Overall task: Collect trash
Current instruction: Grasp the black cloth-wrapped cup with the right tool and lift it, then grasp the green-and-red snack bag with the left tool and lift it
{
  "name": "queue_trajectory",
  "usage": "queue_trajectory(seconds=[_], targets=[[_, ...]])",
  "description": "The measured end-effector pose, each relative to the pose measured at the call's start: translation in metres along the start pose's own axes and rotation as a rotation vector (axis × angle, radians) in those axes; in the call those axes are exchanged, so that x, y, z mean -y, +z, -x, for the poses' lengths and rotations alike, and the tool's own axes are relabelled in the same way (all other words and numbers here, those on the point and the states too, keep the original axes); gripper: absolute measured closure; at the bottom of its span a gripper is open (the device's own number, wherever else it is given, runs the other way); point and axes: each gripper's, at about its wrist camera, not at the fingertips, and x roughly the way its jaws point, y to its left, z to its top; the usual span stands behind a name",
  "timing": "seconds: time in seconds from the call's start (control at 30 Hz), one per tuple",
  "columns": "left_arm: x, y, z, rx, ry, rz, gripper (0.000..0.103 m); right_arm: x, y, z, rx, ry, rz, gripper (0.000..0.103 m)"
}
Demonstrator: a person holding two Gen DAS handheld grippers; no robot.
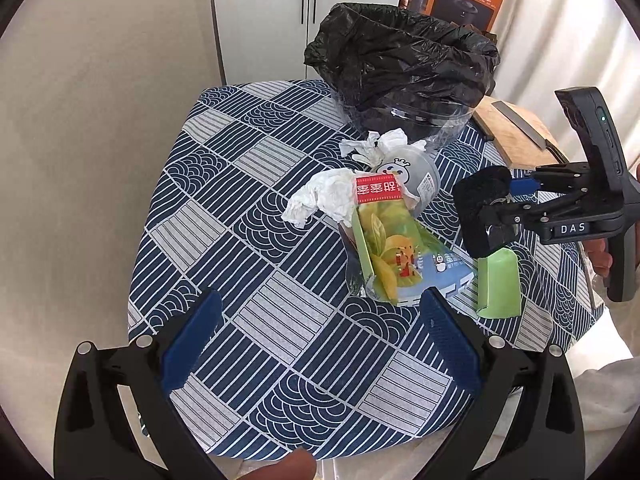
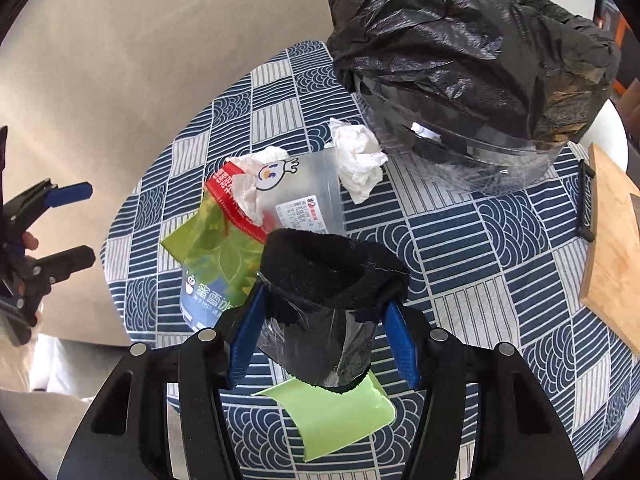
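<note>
Ahead of the left gripper point(image 1: 316, 344), whose jaws are standing wide apart over bare tablecloth point(image 1: 280, 264), the green snack wrapper point(image 1: 384, 248) is lying unreached. Meanwhile, the right gripper point(image 2: 324, 340) is clamping a black-topped clear cup point(image 2: 324, 300), the bag-lined bin point(image 2: 472, 60) waiting beyond its tips; the thin plastic may be buckling and slipping free. Whether the cup holds anything is hard to make out.

- A black fuzzy sleeve with a clear plastic body point(image 2: 320, 312), upright between blue pads.
- A green paper piece point(image 2: 336, 412) lies flat beneath it.
- A green-and-blue printed cup with a red band point(image 1: 394, 248) lies on its side against a clear cup point(image 1: 416, 174).
- Crumpled white tissues point(image 1: 320, 196) lie beside them.
- A black-lined bin point(image 1: 404, 68) stands behind.
</note>
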Motion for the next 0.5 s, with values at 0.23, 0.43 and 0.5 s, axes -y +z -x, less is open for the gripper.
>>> queue_trajectory(seconds=[0.23,0.43,0.5], targets=[[0.025,0.012,-0.024,-0.025,-0.086,-0.089,0.006,0.019,-0.015,0.034,0.059,-0.062,-0.076,0.049],[0.041,0.029,-0.043,-0.04,-0.169,-0.154,0.006,0.038,-0.035,0.051,0.068,-0.122,-0.139,0.049],[0.043,0.036,-0.049,-0.045,-0.175,-0.174,0.006,0.043,-0.042,0.057,0.084,-0.15,-0.166,0.048]])
